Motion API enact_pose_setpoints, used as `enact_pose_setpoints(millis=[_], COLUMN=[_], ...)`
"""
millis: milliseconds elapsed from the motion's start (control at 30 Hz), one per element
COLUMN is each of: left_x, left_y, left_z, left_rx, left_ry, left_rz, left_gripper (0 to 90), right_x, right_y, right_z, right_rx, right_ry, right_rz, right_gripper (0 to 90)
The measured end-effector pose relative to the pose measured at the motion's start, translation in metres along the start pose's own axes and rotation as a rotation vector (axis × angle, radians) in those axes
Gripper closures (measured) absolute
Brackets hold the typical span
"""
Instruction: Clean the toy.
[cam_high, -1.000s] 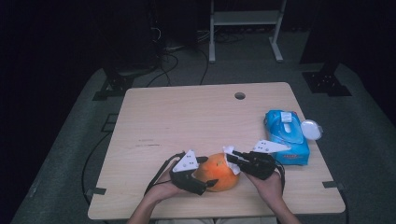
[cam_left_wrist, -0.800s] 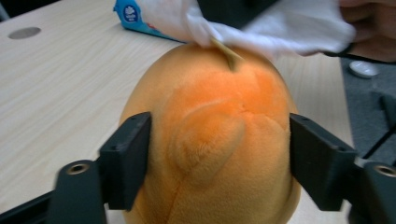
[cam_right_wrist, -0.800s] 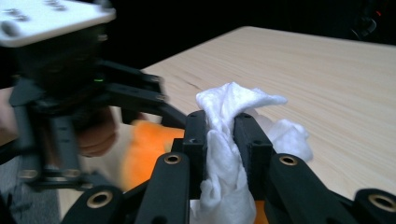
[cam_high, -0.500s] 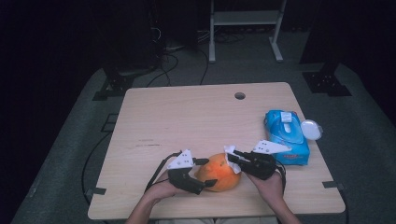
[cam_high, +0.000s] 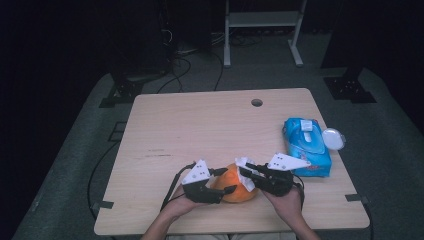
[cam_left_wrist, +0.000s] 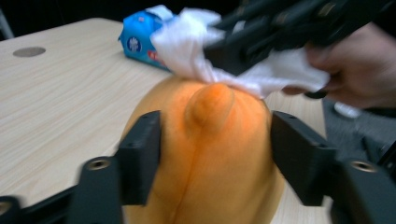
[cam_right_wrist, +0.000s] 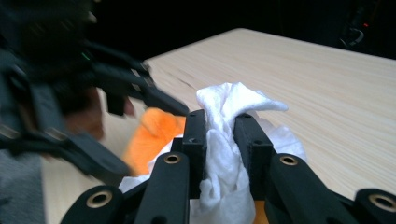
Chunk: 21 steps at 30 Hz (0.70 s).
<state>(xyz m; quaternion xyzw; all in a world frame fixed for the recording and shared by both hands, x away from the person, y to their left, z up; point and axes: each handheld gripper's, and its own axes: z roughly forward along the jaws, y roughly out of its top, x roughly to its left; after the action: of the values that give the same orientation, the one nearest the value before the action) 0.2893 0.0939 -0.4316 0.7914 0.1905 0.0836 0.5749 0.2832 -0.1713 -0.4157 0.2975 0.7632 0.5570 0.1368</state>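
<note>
A round orange thing with a stub on top (cam_high: 231, 192) (cam_left_wrist: 210, 154) (cam_right_wrist: 154, 130) sits near the table's front edge (cam_high: 200, 130). My left gripper (cam_high: 226, 180) (cam_left_wrist: 215, 149) comes at it from the left. Its jaws have just been closing and now press on both sides of the orange thing. My right gripper (cam_high: 245, 174) (cam_right_wrist: 220, 126) reaches in from the right, shut on a crumpled white wipe (cam_high: 245, 166) (cam_left_wrist: 196, 46) (cam_right_wrist: 229, 105). The wipe rests on the top of the orange thing.
A blue pack of wipes (cam_high: 306, 145) (cam_left_wrist: 140, 42) lies at the right of the table, with a round white lid (cam_high: 333, 138) beside it near the edge. A cable hole (cam_high: 256, 102) sits at the far middle. A white rack stands beyond the table.
The left gripper's jaws have drawn in around the orange thing. The right gripper with its wipe has barely shifted on top of it.
</note>
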Motion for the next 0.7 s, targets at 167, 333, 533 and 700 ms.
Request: enact_pose_setpoints(millis=[167,333,533,700], left_x=[0.006,-0.008,-0.010,-0.006], left_y=[-0.011,-0.006,0.017,0.011], left_z=[0.006,0.010,-0.008,-0.004], left_rx=[0.039,0.070,0.029,0.045], left_ry=[0.034,0.079,0.051,0.037], left_rz=[0.000,0.099,0.066,0.009], left_gripper=[13.8,33.8,42.7,41.4], right_x=[-0.010,-0.004,0.010,-0.005], right_y=[-0.001,0.000,0.018,0.002], right_z=[-0.003,-0.004,-0.018,-0.006], right_rx=[-0.010,-0.017,-0.119,-0.059], right_ry=[-0.009,-0.016,0.048,0.038], right_rz=[0.032,0.042,0.012,0.064], right_gripper=[74.9,75.2,75.2,75.1])
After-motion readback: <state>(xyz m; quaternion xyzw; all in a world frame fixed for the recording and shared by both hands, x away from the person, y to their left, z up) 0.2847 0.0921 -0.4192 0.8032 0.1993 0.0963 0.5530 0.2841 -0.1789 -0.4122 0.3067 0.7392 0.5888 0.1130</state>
